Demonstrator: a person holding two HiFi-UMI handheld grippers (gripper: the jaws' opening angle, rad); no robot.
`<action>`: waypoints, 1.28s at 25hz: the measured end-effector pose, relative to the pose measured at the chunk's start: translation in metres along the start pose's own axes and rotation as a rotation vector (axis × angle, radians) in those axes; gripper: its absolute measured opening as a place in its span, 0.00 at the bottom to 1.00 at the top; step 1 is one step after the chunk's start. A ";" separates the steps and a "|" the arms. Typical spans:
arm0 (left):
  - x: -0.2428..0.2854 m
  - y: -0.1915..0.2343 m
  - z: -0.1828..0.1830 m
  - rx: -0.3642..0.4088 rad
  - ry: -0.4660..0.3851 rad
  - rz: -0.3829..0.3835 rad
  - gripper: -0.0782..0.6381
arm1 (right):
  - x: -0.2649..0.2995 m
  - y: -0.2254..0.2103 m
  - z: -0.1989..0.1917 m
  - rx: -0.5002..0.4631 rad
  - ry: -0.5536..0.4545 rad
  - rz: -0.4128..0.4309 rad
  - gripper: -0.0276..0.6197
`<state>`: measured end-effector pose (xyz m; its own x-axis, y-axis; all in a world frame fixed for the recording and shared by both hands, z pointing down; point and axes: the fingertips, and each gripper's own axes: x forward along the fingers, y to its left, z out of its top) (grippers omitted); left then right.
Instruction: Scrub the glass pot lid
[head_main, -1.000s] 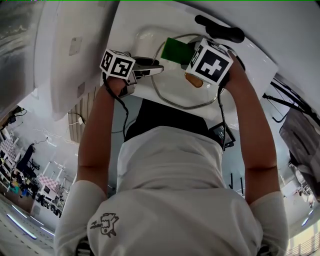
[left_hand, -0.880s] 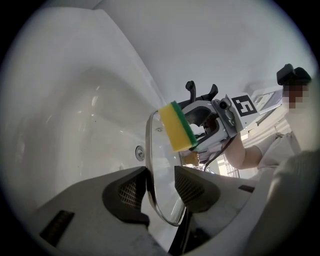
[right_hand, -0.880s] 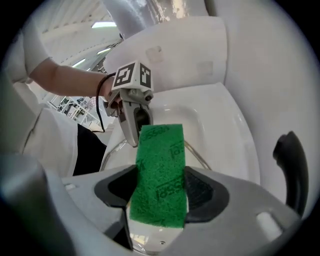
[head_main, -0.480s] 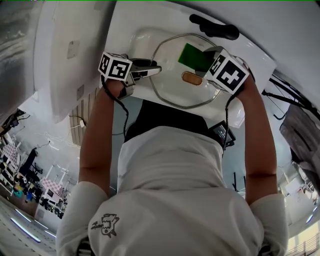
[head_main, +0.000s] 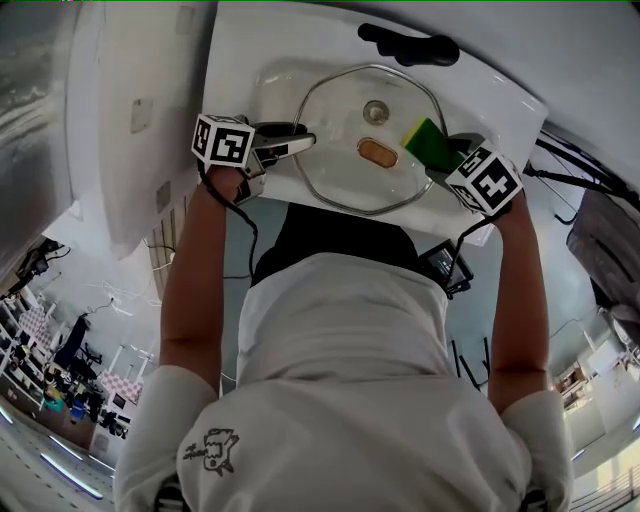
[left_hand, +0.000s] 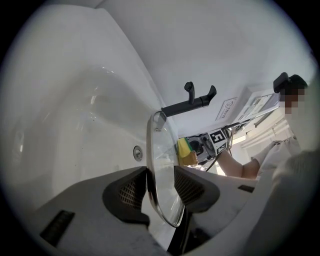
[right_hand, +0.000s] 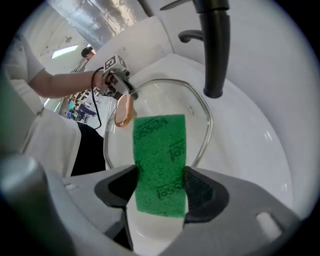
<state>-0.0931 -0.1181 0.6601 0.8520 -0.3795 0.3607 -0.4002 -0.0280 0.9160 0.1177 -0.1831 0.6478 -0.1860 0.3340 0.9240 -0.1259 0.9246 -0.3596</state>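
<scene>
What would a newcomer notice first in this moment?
The green scouring sponge stands out, clamped in the right gripper at the right edge of the glass pot lid. The left gripper pinches the lid's opposite rim, holding it in the white sink near a black faucet.

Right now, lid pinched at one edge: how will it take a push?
Glass lid is likely stiff and slick; held only at its edge by the left gripper, it may pivot or slip. Sponge looks soft, so probably gives first.
</scene>
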 end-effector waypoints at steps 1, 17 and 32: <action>0.000 0.000 0.000 -0.001 0.000 0.002 0.34 | -0.001 0.000 0.000 0.016 -0.008 0.004 0.49; 0.000 0.002 0.002 -0.007 -0.022 0.013 0.34 | -0.001 -0.013 0.148 -0.189 -0.063 0.000 0.49; 0.001 -0.004 0.005 -0.009 -0.092 0.032 0.34 | -0.009 -0.020 0.001 0.133 -0.088 0.037 0.49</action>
<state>-0.0926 -0.1229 0.6559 0.8040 -0.4632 0.3729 -0.4236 -0.0060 0.9058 0.1209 -0.2053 0.6462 -0.2764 0.3444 0.8972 -0.2439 0.8779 -0.4121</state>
